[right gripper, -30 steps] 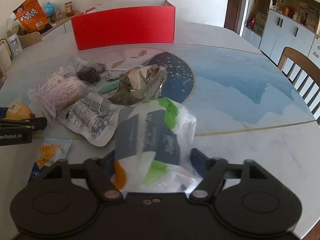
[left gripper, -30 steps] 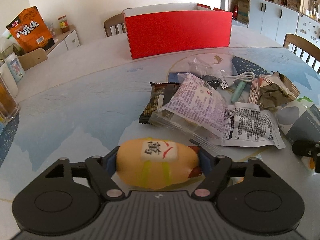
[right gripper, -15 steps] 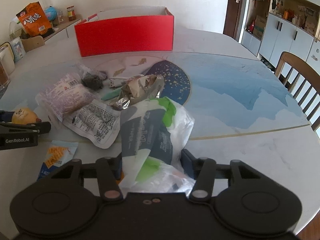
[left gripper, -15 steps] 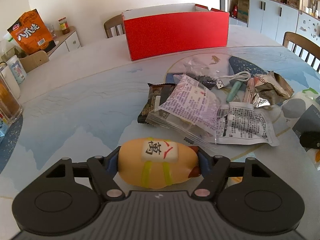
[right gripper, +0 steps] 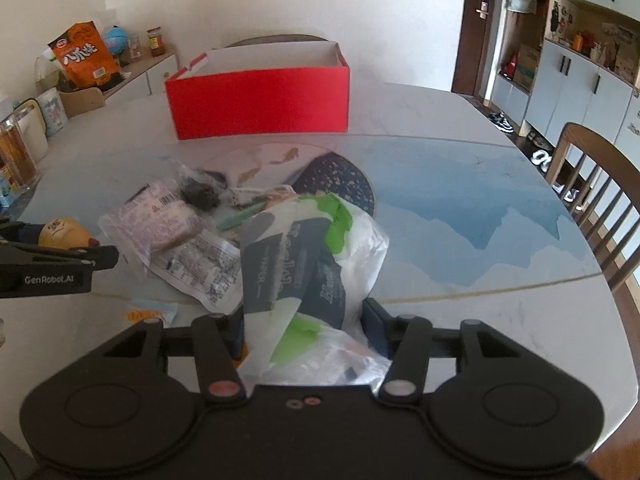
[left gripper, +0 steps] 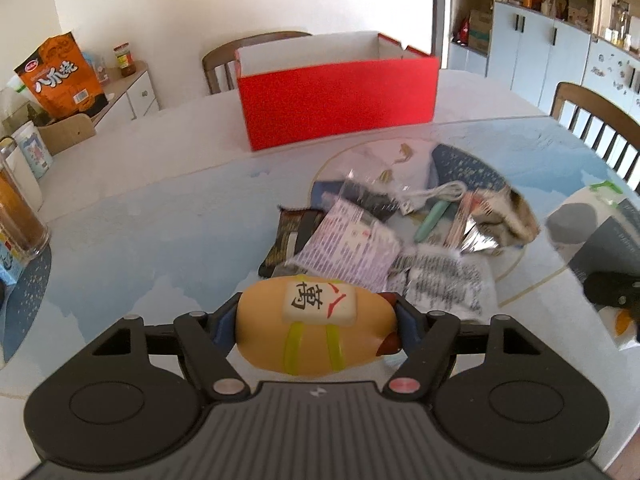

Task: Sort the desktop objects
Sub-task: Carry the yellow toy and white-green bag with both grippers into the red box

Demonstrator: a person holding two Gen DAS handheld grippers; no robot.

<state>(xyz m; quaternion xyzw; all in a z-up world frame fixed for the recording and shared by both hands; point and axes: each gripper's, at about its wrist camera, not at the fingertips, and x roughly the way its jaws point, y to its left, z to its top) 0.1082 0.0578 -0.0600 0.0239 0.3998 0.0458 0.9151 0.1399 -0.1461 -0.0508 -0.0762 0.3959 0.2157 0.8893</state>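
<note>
My left gripper is shut on a yellow squishy toy with a white mahjong tile on top, held above the table. The toy also shows in the right wrist view, with the left gripper there. My right gripper is shut on a white, green and dark blue tissue pack, lifted off the table. That pack shows at the right edge of the left wrist view. An open red box stands at the back of the table.
A pile of snack packets, a white USB cable, a mint pen and a crumpled foil bag lies mid-table. A small orange packet lies near the front. Jars stand left. Chairs surround the table.
Both grippers have risen and moved toward the red box, each carrying its object. The right gripper closed tighter on the tissue pack and lifted it.
</note>
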